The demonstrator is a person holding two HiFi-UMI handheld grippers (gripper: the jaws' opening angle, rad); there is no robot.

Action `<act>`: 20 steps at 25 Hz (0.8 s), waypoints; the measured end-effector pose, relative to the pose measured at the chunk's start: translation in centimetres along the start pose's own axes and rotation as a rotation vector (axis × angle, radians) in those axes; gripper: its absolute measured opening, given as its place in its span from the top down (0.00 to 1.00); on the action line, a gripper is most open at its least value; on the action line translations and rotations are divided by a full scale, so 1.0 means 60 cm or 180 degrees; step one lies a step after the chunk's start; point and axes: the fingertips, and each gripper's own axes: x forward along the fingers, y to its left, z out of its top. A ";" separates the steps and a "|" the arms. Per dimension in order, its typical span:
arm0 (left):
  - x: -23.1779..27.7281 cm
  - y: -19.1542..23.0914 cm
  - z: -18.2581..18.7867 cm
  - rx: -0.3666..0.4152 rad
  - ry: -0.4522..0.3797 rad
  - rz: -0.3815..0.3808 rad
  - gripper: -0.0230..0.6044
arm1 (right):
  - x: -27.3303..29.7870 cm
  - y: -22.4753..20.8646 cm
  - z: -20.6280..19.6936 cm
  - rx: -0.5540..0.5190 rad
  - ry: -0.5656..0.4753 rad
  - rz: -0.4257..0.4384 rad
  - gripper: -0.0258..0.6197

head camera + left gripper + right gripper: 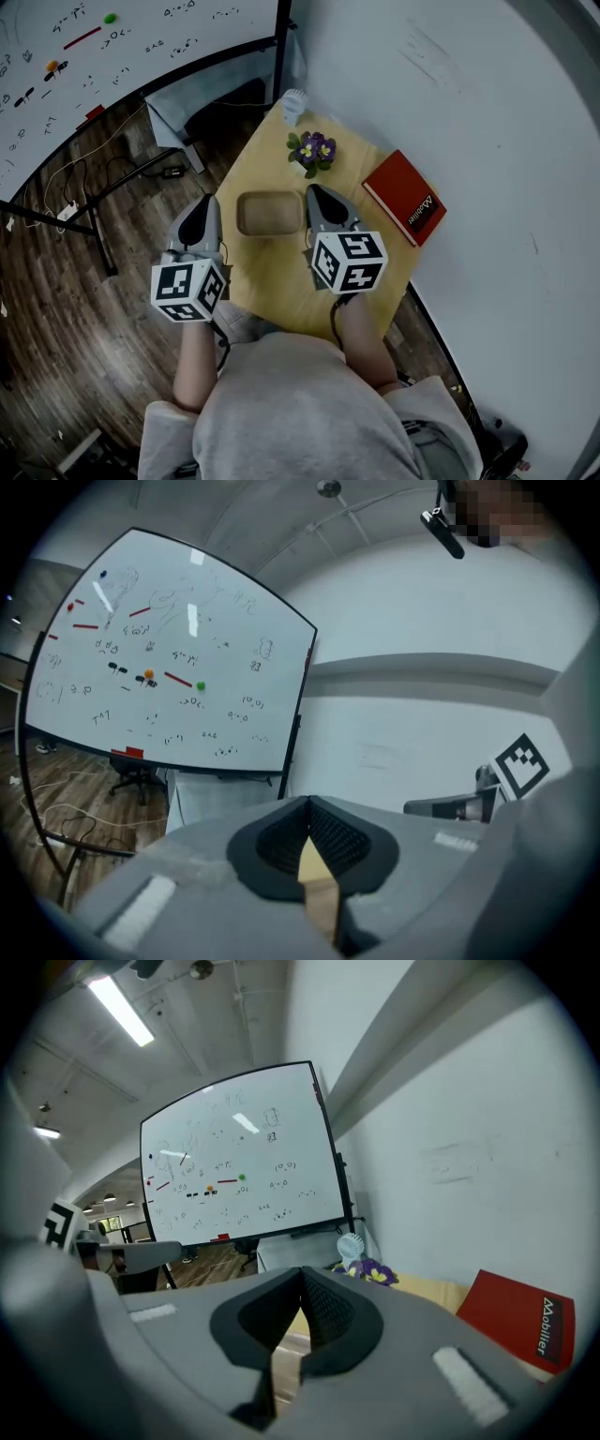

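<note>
We see the left gripper (307,802) with its jaws pressed together on nothing, and the right gripper (302,1270) likewise closed and empty. A shallow tan tray (269,213) lies on the desk (272,286) between the two pairs of jaws, just beside the right ones, though we cannot quite tell whether either pair touches it. Ahead of the right jaws stand purple flowers (373,1274), with a red book (521,1321) off to their right.

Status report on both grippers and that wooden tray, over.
Left gripper and right gripper: jaws shut, empty. Wooden tray between them on table. Potted flowers beyond, nothing blocking.
</note>
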 end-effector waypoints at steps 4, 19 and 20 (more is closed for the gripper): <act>0.021 0.011 -0.071 -0.0133 0.0410 0.0013 0.96 | 0.022 -0.009 -0.054 0.0169 0.0270 0.0029 0.95; 0.073 0.023 -0.239 -0.0481 0.1365 -0.0073 0.74 | 0.073 -0.056 -0.198 0.0555 0.0992 -0.0018 0.82; 0.074 0.023 -0.246 -0.0510 0.1402 -0.0071 0.72 | 0.075 -0.059 -0.205 0.0578 0.1021 -0.0029 0.80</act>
